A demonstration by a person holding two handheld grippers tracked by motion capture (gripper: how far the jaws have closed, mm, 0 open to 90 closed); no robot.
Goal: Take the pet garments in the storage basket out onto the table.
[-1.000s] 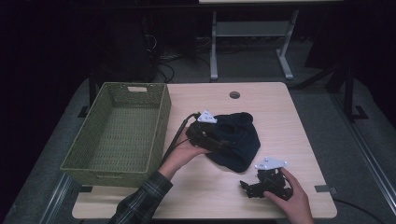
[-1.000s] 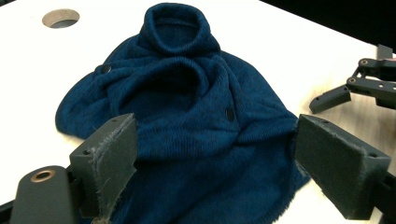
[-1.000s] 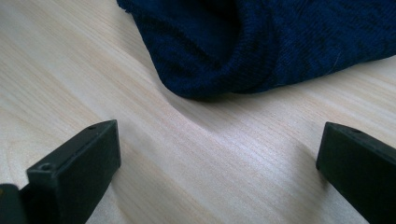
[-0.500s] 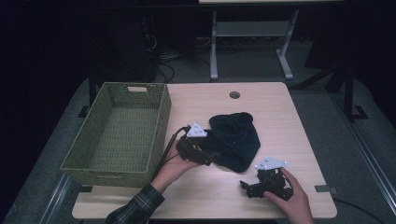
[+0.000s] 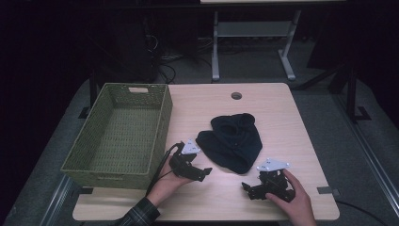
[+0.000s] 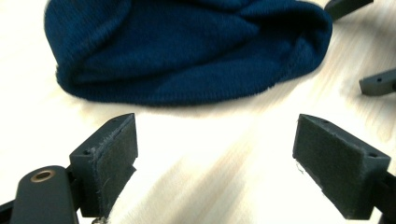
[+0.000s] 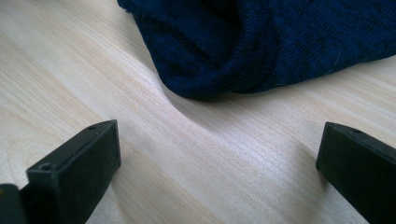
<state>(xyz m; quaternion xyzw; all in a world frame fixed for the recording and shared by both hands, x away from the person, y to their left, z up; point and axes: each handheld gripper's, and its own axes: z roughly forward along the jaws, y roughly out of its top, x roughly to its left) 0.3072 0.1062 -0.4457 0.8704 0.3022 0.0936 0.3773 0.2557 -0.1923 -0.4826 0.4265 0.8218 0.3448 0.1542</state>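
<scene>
A dark navy knit hat (image 5: 231, 141) lies crumpled on the middle of the wooden table (image 5: 273, 108). My left gripper (image 5: 203, 171) rests low by the hat's front-left edge, apart from it, open and holding nothing. In the left gripper view the hat (image 6: 187, 46) lies just beyond the gripper (image 6: 217, 158), whose jaws stand wide. My right gripper (image 5: 248, 189) sits near the table's front edge, right of centre, open and pointing left. In the right gripper view, the hat's ribbed edge (image 7: 261, 51) lies ahead of the gripper (image 7: 219, 163).
A green woven basket (image 5: 162, 117) stands at the table's left side, close to my left hand. A round cable hole (image 5: 236, 96) sits near the far edge. The other gripper's jaw tips (image 6: 377, 84) show at the right of the left gripper view.
My left gripper has drawn back from the hat toward the front left and now sits apart from it, open. The hat lies loose on the table. My right gripper has stayed put.
</scene>
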